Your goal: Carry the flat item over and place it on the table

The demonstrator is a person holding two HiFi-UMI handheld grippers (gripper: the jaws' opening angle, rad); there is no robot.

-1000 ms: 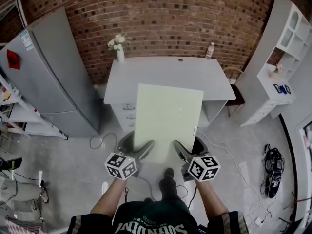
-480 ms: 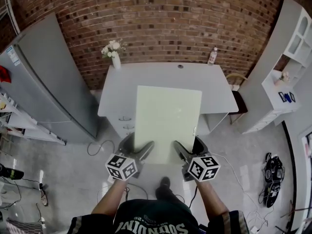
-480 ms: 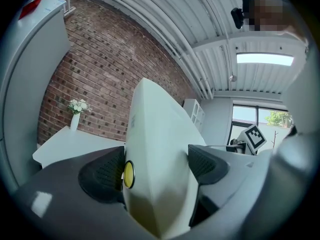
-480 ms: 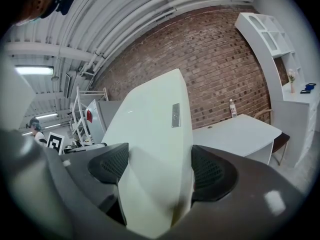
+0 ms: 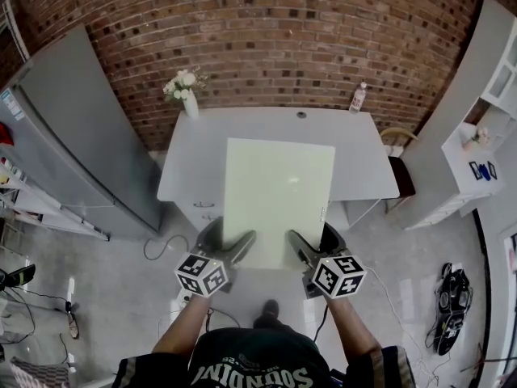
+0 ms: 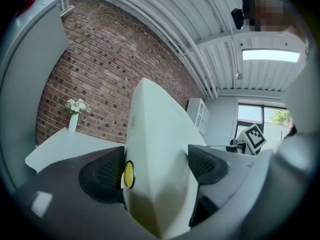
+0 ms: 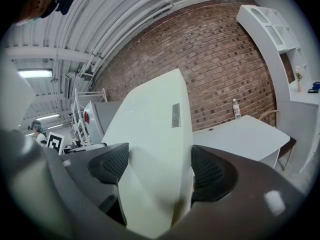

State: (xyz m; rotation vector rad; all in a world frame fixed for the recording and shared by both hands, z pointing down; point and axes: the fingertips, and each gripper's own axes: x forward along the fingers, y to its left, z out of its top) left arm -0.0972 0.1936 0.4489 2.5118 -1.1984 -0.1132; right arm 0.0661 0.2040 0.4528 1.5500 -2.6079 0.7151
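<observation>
Held a pale, flat board out in front by its near edge, with one gripper towards each near corner. Clamped the left gripper on the near-left part of that edge, with dark ribbed pads pressed against both faces of the board in the left gripper view and a small yellow disc showing beside the left pad. Clamped the right gripper in the same way on the near-right part, pads tight on both faces, with a small grey label showing farther along the board's side.

From the head view, saw the board's far half overlapping a white table and its near half out over the grey floor. Could not tell whether the far edge touched the tabletop or hung above it.

Faced a red brick wall with the table set against it. Noted a white vase of flowers at the table's far-left corner and a small bottle at its far-right corner, both well apart from the board. Noted a grey fridge just left of the table, a chair at its right end, a white shelf unit beyond that, and loose cables on the floor.
</observation>
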